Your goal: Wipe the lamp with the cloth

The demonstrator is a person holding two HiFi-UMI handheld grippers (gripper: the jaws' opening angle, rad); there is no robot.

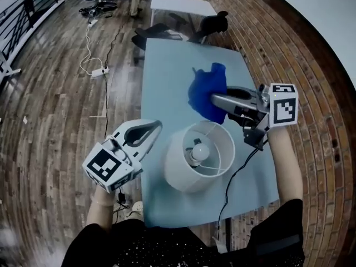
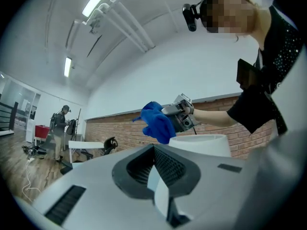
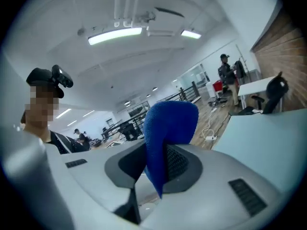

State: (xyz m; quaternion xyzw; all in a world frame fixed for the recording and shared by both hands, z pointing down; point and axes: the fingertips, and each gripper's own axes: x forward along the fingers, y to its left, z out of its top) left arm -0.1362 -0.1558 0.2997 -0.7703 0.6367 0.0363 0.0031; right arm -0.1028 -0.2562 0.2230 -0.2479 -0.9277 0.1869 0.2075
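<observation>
The lamp [image 1: 179,168] stands on the desk [image 1: 167,65] towards its near edge. We look down into the open white shade, with the bulb [image 1: 199,151] showing inside. The cloth [image 1: 206,93], a blue one, hangs bunched just behind the lamp and to its right, above the shade's far rim; we cannot tell whether it touches the rim. The right gripper [image 1: 214,100] has it: its jaws are closed on a fold, and most of the cloth spills out past the tips. The left gripper [image 1: 154,129] sits just left of the lamp with its jaws brought together on nothing, and it appears to stand clear of the shade.

We judge that the wipe has yet to begin. The risk lies in the lamp being unsteadied. A push on the shade from the right could tilt it or slide it towards the near edge, since nothing braces the left side. The pinch on the cloth is narrow, so a drag across the shade might pull the fold free. The black cord [image 1: 231,185] trails off the lamp's near right side and could snag a sleeve.

The desk is smooth, pale blue and bare apart from the lamp. Around the lamp lie a wooden plank floor [image 1: 55,110] to the left, a brick wall [image 1: 311,54] to the right, and a white table [image 1: 181,4] beyond.
</observation>
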